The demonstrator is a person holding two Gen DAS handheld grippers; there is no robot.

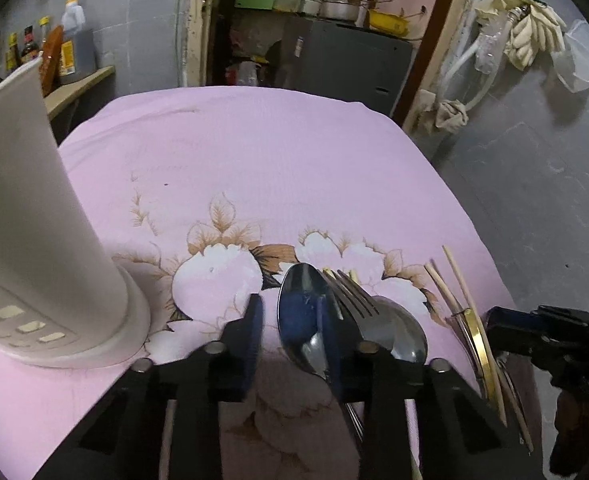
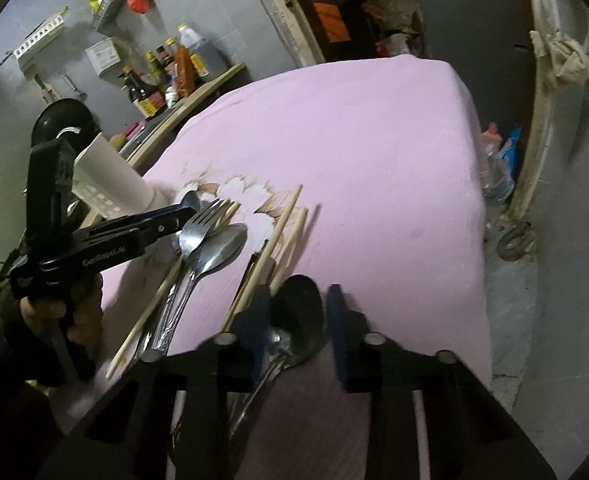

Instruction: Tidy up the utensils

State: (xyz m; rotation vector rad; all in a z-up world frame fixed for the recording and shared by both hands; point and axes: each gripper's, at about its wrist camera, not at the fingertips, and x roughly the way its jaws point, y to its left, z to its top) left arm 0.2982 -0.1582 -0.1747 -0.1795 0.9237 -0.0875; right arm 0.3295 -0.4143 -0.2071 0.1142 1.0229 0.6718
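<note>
Utensils lie on a pink flowered cloth. In the left wrist view my left gripper is open, its fingers on either side of a steel spoon's bowl; a fork and a second spoon lie just to the right. A white utensil holder stands at the left. In the right wrist view my right gripper is open over a dark spoon lying between its fingers. Wooden chopsticks, the fork and a spoon lie to the left, with the left gripper above them.
A shelf with sauce bottles stands behind the table's left side. The holder stands near that edge. A doorway with cluttered shelves lies beyond the far edge. The grey floor drops away on the right.
</note>
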